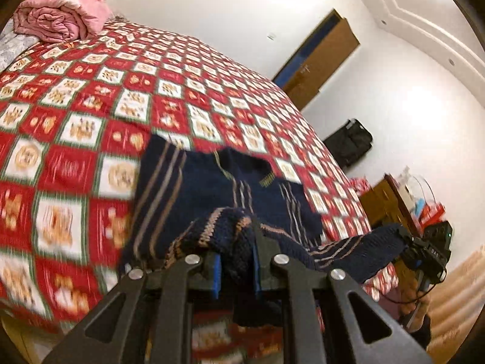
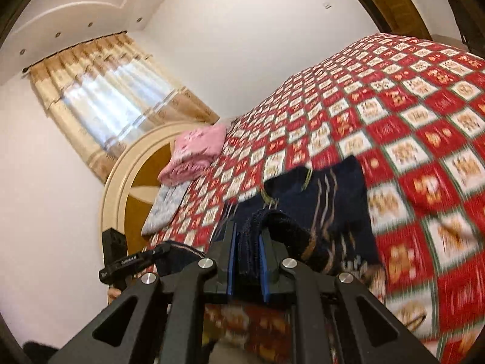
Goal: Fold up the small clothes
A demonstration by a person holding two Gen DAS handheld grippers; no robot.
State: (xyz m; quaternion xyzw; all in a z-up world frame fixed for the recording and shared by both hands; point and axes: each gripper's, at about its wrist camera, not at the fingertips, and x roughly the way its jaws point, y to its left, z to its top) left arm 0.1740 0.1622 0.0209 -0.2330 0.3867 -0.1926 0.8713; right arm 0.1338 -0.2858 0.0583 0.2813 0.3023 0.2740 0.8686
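A small navy knit sweater point(image 1: 197, 194) with tan stripes lies partly on the red and white checked bedspread point(image 1: 75, 100), its near edge lifted. My left gripper point(image 1: 236, 242) is shut on a bunch of its knit hem. My right gripper point(image 2: 248, 242) is shut on another part of the same hem; the sweater body point(image 2: 330, 200) lies beyond it on the bedspread point(image 2: 424, 127). In the left wrist view the right gripper point(image 1: 406, 236) holds the stretched edge at the right. In the right wrist view the left gripper point(image 2: 157, 251) shows at the left.
A folded pink blanket point(image 1: 60, 12) sits at the head of the bed, also in the right wrist view point(image 2: 197, 151). A rounded headboard point(image 2: 127, 176), a curtained window point(image 2: 112, 91), a wooden door point(image 1: 318, 57), a black bag point(image 1: 348, 142) and a bedside cabinet point(image 1: 391, 203) surround the bed.
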